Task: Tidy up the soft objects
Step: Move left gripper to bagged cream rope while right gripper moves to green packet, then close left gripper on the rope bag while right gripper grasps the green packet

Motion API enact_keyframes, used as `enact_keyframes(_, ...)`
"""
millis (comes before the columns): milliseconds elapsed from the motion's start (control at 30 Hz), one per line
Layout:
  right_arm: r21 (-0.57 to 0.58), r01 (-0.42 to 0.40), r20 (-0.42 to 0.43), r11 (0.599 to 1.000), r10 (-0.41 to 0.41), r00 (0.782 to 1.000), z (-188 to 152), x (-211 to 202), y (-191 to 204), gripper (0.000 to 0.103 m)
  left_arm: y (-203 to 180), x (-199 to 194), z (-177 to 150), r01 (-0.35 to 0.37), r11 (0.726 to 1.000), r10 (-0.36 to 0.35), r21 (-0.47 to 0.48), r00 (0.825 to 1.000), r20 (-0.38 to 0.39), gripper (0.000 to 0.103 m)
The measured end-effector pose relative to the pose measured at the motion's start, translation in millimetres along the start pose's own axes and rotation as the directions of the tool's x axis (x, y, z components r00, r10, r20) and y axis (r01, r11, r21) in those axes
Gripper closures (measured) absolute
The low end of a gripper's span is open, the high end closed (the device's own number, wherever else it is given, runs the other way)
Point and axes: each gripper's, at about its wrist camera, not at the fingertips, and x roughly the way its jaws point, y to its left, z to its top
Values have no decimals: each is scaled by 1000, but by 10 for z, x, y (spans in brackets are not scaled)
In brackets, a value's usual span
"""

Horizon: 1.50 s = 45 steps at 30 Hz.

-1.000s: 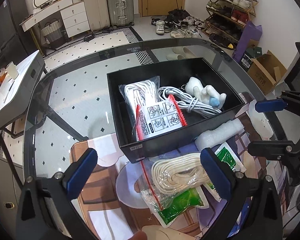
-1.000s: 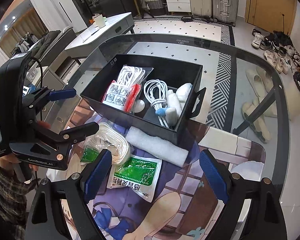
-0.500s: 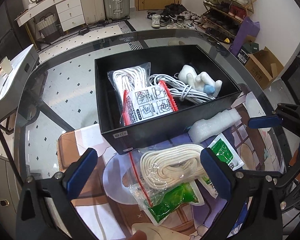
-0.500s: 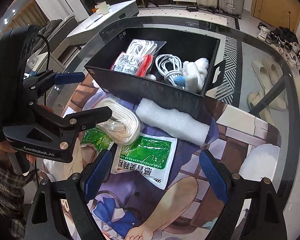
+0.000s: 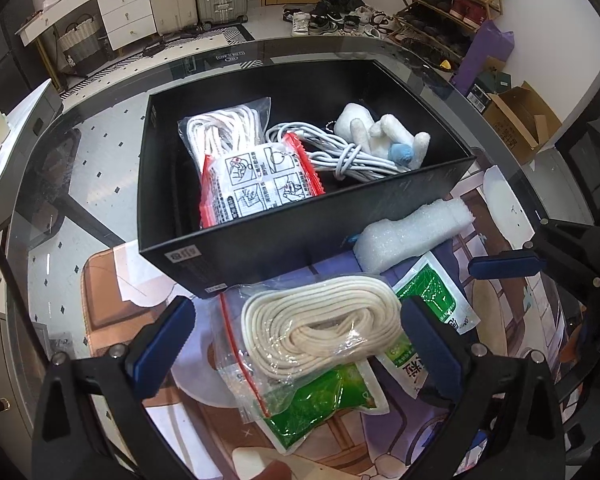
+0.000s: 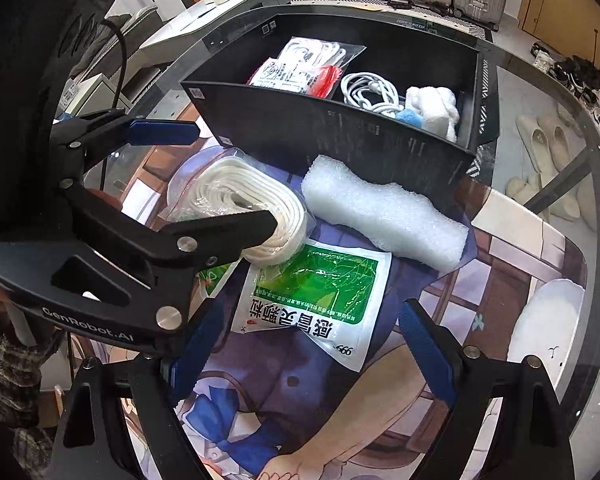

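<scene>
The left tool [image 5: 294,334] hangs with its jaws wide apart over a bagged coil of cream rope [image 5: 320,330] at six o'clock. A green sachet [image 5: 320,406] lies under the coil. At the centre stands a black box [image 5: 284,240] holding bagged cord, a grey cable and a white plush. At three o'clock, white foam [image 5: 410,236] lies against the box, with the right tool [image 5: 508,266] beyond it.

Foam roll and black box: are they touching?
Touching. The right wrist view shows the foam roll lying tight against the black box's near wall, no mat visible between them.
</scene>
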Motion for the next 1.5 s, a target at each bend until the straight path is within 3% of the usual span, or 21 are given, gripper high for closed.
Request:
enact_keyframes(600, -68, 96, -77, 993, -101, 992, 179, 344, 316, 13, -7, 182, 17, 36, 998, -40, -45, 996, -83, 0)
enact_keyframes(867, -85, 137, -72, 987, -143, 987, 151, 403, 348, 14, -68, 247, 30, 36, 998, -40, -46, 994, -102, 0)
enact_keyframes(1133, -91, 136, -64, 987, -142, 988, 78, 364, 397, 37, 10, 277, 40, 55, 995, -63, -80, 992, -106, 4)
enact_keyframes(1500, -103, 124, -63, 987, -131, 989, -11, 203, 269, 54, 66, 203, 25, 59, 995, -67, -84, 993, -95, 19)
